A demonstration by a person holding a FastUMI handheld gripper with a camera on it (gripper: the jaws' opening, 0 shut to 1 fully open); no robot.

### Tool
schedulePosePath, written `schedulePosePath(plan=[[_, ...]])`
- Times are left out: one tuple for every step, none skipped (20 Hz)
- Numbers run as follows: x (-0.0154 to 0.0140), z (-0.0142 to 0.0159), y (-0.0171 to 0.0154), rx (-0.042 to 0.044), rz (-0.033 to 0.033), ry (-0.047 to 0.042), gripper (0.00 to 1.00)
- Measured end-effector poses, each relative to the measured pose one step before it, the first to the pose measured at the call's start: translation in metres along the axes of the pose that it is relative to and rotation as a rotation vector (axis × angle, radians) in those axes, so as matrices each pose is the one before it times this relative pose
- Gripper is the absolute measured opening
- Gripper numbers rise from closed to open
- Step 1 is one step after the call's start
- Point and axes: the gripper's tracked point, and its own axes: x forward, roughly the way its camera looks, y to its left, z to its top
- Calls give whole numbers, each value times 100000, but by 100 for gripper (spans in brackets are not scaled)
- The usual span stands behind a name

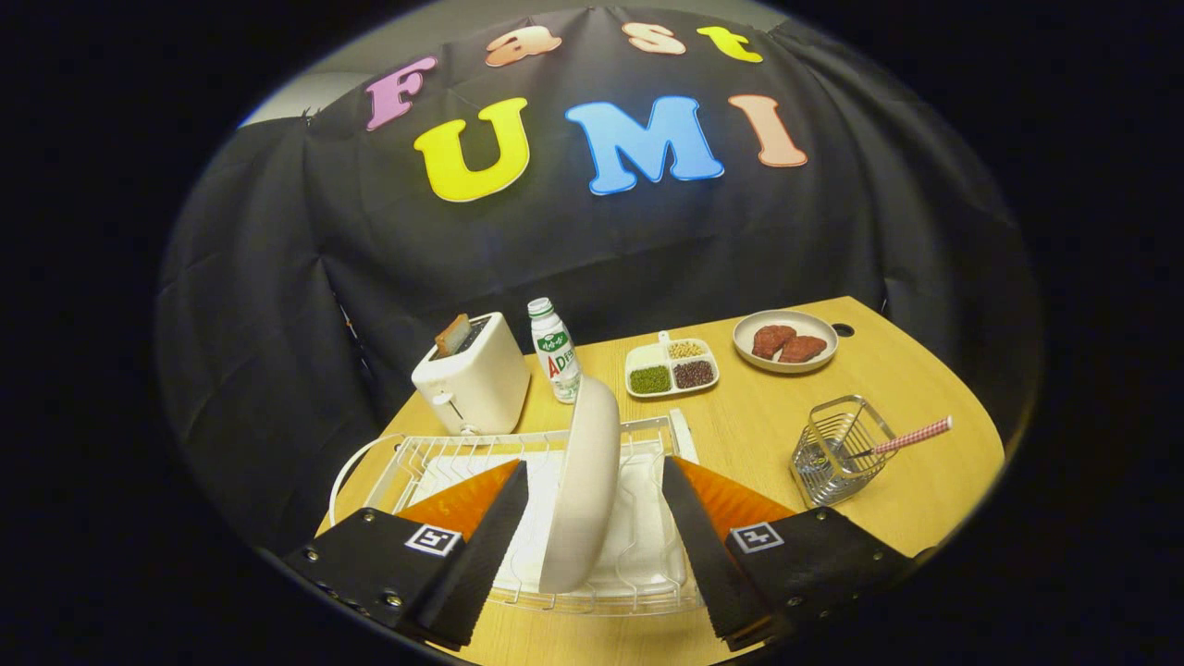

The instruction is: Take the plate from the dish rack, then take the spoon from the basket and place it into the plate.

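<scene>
Black cloth backs a wooden tabletop (768, 435) where the white plate (583, 486) stands on edge in the white wire dish rack (435, 453), slotted upright and leaning slightly. It sits between the fingers of the claw (595, 495), which is spread wide, each finger clear of the plate's faces with a gap on both sides, so nothing is gripped yet.

The plate looks like glazed ceramic or hard melamine: stiff, smooth, probably slippery, and likely to chip if it knocks the wires. My judgement is that the best hold is across its thickness near the upper rim, fingers pressing front and back faces, then a straight lift out of the slot so the lower edge does not catch.

To the right of the rack, well apart, stands a small wire basket (832, 453) holding the spoon (911, 435), whose red-and-white checked handle pokes out sideways. That handle is thin and light, and is the obvious place to pinch later.

Behind the rack is a white toaster (472, 375) with a slice of bread (452, 335) in it, and beside it a small drink bottle (555, 351). Further back lie a divided dish of beans (671, 365) and a plate of meat (784, 340).
</scene>
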Motion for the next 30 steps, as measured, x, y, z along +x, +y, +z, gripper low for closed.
schedulePosePath(plan=[[734, -432, 58, 1563, -632, 2023, 90], [874, -346, -133, 1466, -1740, 2466, 90], [420, -377, -68, 1199, -1154, 2648, 85], [661, -210, -54, 1096, -927, 2085, 77], [411, -137, -33, 978, -614, 1790, 77], [247, -40, -167, 1075, -1660, 1617, 77], [351, -269, -63, 1261, -1473, 1754, 76], [237, -97, 145, 921, -739, 1228, 57], [31, -81, 94, 103, -1579, 769, 51], [-281, -29, -136, -676, -3092, 1042, 45], [388, 32, -92, -1127, -3073, 655, 35], [-384, 202, -285, -770, -3741, 129, 35], [228, 119, -41, -424, -3070, -296, 34], [-30, 195, 167, -738, -2118, 13, 32], [160, -102, -422, -2106, -4323, -185, 32], [-1002, 537, -201, -1673, -2910, -881, 30], [265, 371, 231, -662, -1597, -936, 29], [-56, 563, 29, -1183, -2523, -1461, 29], [-286, 424, -4, -1514, -2047, -1297, 30], [-317, 447, 172, -1898, -1521, -1197, 30], [-341, 430, 214, -1896, -1013, -1180, 30], [-311, 533, -24, -2595, -2000, -1120, 30], [-214, 286, -97, -2099, -938, -966, 29], [-111, 310, -263, -1372, -1825, -984, 30], [-572, 438, -319, -723, -990, -1387, 30], [-376, 435, -303, -339, -1057, -1155, 29], [-356, 265, -99, 229, -204, -876, 30], [-373, 315, -186, 521, -364, -708, 29], [-569, 472, -443, 337, -1146, -1526, 29], [244, 635, -253, -1162, 144, -1083, 29]])
